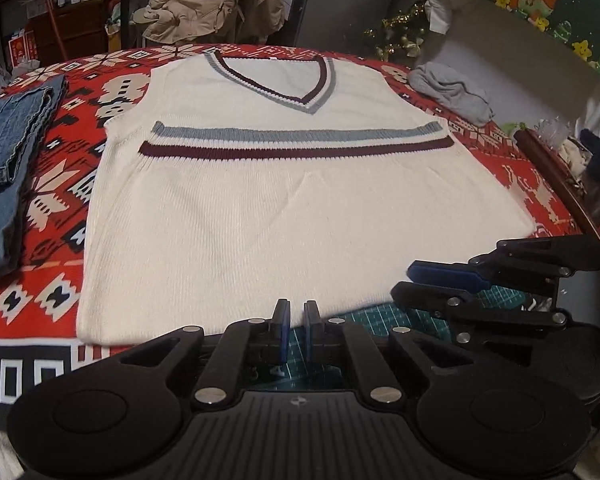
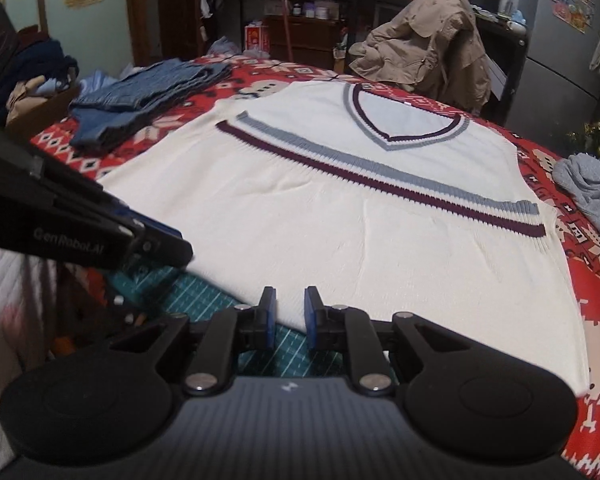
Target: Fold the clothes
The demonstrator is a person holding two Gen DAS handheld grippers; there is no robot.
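Spread flat and front up over the red patterned cover (image 1: 52,200) of the worktop: cream knitted sleeveless vest (image 1: 284,220), V-neck away from the cameras, hem nearest them. Trimmed at the neck in grey, white and maroon; crossed at the chest by one grey-blue band with one maroon band just beneath it. A few shallow creases in the lower half, no fold.

Left tongs (image 1: 296,312) tilted down at the near hem, tips just over its edge. Closed down to a sliver, with nothing seen pinched between the blue pads (image 1: 284,336).

Right tongs (image 2: 291,304) just beside them on the right, also at the near hem, tips over the cloth's edge. Slightly apart: narrow gap between the pads, clamped on nothing, green gridded cutting mat (image 2: 204,296) showing through the gap under the hem. In the left wrist view, turned on their side. Cannot tell whether either pair touches the knit.

Left of the vest and apart from it, folded blue jeans (image 1: 8,140) on the cover. Near the vest's right shoulder, crumpled grey cloth (image 1: 456,88), not touching it. Behind the worktop's far edge, beige jacket (image 1: 216,0) draped over a chair.
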